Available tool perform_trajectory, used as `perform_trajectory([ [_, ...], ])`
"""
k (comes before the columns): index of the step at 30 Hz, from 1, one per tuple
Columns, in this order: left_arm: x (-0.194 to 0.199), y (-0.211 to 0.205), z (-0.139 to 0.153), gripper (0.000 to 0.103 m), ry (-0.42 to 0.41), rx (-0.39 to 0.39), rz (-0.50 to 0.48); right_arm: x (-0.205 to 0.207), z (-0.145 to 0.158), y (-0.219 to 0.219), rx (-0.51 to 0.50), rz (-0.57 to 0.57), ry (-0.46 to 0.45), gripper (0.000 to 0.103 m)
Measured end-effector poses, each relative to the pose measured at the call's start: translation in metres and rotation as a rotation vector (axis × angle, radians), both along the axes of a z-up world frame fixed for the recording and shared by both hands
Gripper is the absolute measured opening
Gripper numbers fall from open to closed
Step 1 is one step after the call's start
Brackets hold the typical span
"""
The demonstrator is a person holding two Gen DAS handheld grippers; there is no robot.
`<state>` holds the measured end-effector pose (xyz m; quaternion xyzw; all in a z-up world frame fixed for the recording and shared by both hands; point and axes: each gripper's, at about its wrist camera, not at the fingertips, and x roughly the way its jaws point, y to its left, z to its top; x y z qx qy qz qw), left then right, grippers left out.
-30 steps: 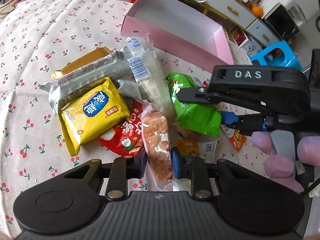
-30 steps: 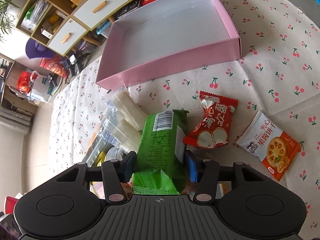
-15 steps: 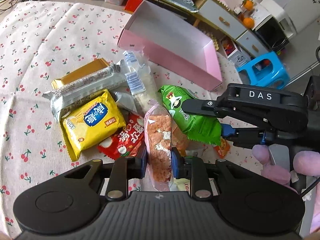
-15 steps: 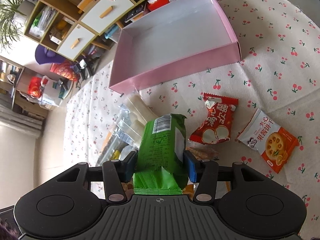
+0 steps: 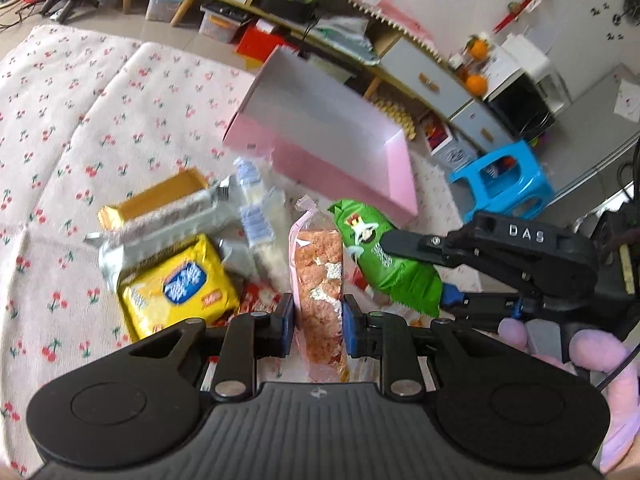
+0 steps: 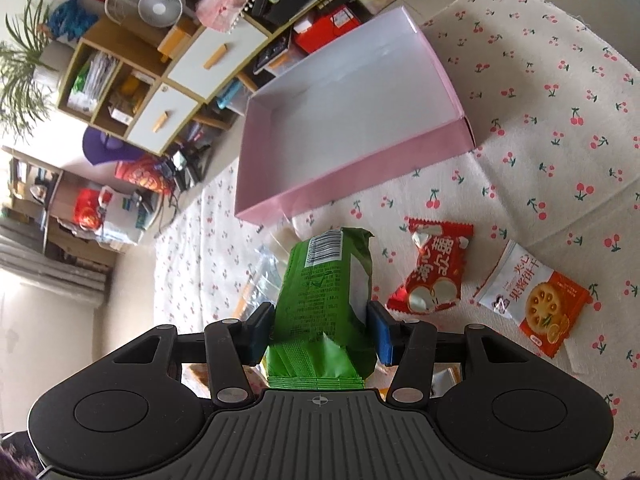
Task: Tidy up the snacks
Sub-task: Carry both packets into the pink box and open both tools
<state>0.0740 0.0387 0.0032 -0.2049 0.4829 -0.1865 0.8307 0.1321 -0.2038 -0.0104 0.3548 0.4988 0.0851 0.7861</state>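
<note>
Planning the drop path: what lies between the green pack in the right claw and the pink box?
In the right wrist view, only bare cherry-print cloth and the tip of a clear wrapper separate the green pack from the pink box.

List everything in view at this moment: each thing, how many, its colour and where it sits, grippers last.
box: 1, pink, white inside, on the cloth beyond the snacks, nothing in it
green packet: 1, held in the right gripper
clear packet: 1, orange-pink pieces inside, held in the left gripper
yellow packet: 1, in the pile, left
gold packet: 1, behind the pile
silver packet: 1, above the yellow one
red packet: 1, right of the green one
orange-white packet: 1, far right
cloth: 1, white, cherry print
left gripper: 1, black
right gripper: 1, black
</note>
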Motion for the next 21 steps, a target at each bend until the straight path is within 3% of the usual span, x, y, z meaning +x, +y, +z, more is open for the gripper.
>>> perform_trajectory([
  [10, 0.036, 0.004, 0.012, 0.022, -0.063, -0.087, 0.021, 0.011, 0.013, -0.022, 0.022, -0.072, -0.053, 0.049],
  [21, 0.114, -0.020, -0.005, 0.022, -0.238, -0.091, 0.049, 0.065, 0.005, -0.051, -0.007, -0.165, -0.165, 0.049],
])
